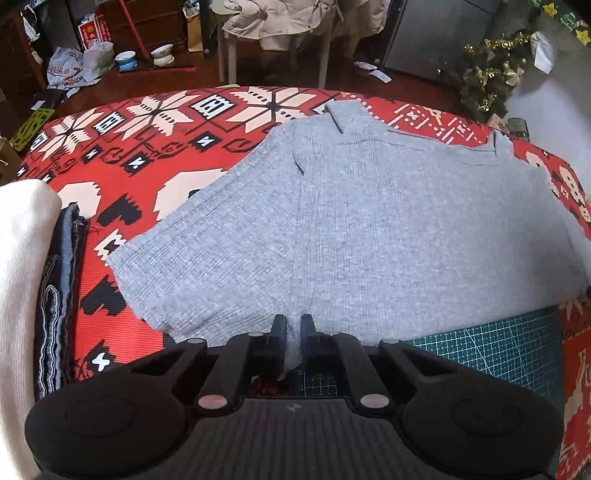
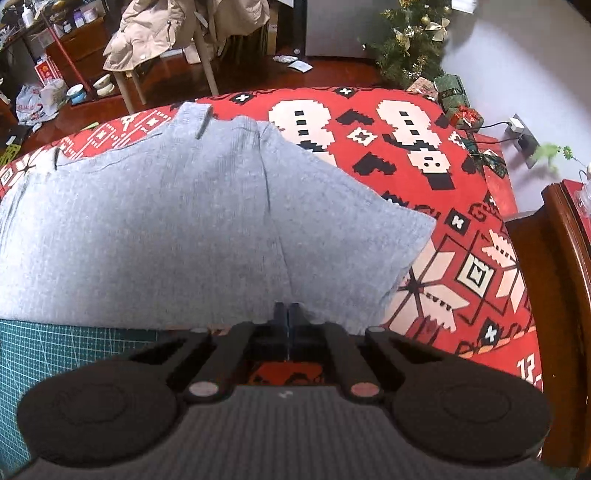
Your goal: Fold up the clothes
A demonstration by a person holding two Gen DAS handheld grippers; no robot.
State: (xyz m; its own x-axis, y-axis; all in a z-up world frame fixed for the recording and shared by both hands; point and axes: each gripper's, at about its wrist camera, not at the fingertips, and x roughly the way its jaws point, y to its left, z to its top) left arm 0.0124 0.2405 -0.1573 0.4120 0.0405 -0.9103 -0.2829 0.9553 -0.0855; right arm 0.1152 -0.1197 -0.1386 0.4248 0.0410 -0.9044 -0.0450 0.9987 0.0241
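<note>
A grey ribbed short-sleeved shirt [image 1: 369, 229] lies flat on the red patterned tablecloth [image 1: 147, 147], collar at the far side, hem toward me. My left gripper [image 1: 293, 321] stands at the near hem by the left sleeve, shut on a bunch of grey fabric that shows between its fingers. In the right wrist view the same shirt [image 2: 166, 229] spreads to the left, its right sleeve pointing right. My right gripper [image 2: 287, 308] sits at the hem below that sleeve with its fingers pressed together on the thin edge of the cloth.
A green cutting mat [image 1: 498, 350] lies under the shirt's near hem. A folded white garment [image 1: 22, 277] and folded denim [image 1: 59, 295] are stacked at the left. Dark wooden furniture [image 2: 554, 277] stands to the right. Beyond the table are a chair with a coat [image 1: 280, 22] and a Christmas tree [image 1: 487, 74].
</note>
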